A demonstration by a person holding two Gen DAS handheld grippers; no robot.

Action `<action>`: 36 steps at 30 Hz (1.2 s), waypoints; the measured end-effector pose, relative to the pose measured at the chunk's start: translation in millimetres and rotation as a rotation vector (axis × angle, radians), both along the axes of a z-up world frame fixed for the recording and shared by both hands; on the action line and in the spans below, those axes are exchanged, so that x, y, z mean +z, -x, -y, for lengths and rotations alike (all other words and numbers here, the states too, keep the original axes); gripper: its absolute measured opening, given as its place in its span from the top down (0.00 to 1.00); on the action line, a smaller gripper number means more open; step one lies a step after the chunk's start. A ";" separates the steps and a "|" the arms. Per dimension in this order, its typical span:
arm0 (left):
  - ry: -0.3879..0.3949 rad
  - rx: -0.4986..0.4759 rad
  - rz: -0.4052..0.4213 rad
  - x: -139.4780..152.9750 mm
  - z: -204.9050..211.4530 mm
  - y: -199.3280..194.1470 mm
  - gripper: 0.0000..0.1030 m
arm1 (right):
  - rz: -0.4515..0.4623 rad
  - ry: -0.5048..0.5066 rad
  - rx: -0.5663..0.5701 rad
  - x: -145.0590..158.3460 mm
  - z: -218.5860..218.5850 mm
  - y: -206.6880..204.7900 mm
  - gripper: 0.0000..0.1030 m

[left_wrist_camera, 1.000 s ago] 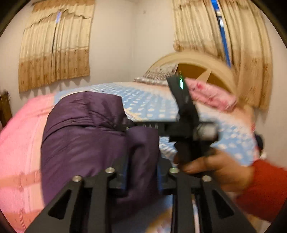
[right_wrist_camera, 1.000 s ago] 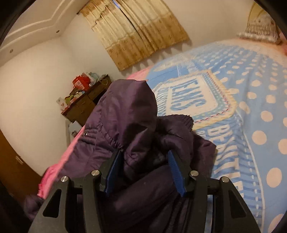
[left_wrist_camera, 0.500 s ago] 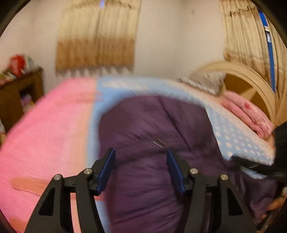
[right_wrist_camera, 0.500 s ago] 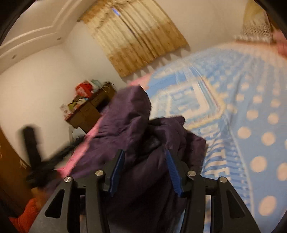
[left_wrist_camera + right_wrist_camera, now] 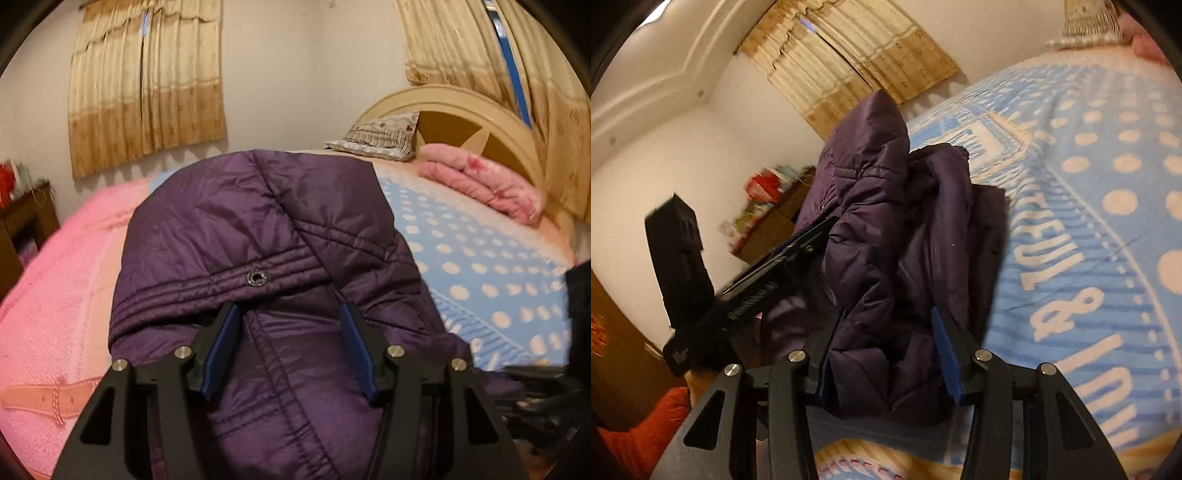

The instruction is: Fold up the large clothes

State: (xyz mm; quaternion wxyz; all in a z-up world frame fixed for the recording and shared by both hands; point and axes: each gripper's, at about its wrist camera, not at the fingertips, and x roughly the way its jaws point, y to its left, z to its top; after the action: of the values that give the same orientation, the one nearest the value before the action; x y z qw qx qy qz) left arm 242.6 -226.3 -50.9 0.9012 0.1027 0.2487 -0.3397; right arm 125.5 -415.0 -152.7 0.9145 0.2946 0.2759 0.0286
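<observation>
Though bunched, jacket [image 5: 258,221] on bed [image 5: 480,258]

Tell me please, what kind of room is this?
Most likely a bedroom in a home: a large bed with an arched wooden headboard, a pillow near it, and curtains on the wall behind.

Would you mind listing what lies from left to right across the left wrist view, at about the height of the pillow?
Wooden side table → pink blanket → purple jacket → patterned pillow → folded pink quilt → headboard.
</observation>
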 end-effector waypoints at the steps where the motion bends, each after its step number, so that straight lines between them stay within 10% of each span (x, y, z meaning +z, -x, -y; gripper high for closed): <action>1: 0.011 0.006 -0.008 0.8 -1.0 -2.2 0.43 | -0.032 0.048 0.011 7.7 -2.8 -2.4 0.54; 7: 0.047 0.022 -0.021 -1.7 -20.5 -3.9 0.43 | 0.039 0.164 -0.034 77.5 4.4 2.2 0.54; 12: 0.062 0.027 -0.025 -5.6 -24.8 -2.7 0.43 | 0.057 0.206 0.000 115.4 15.1 -80.9 0.55; 19: 0.105 0.014 -0.047 -11.6 -28.5 -4.3 0.43 | -0.226 0.279 0.022 34.8 26.8 -191.1 0.55; 36: 0.112 -0.027 -0.099 6.7 -38.9 0.9 0.41 | -0.192 0.256 -0.027 20.0 42.2 -192.5 0.55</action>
State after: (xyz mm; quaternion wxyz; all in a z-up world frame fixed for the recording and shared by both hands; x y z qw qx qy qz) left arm 241.7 -187.4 -44.2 0.8874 0.0382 0.2723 -0.3701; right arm 317.9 -457.2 -132.7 0.9143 0.1806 0.3594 -0.0476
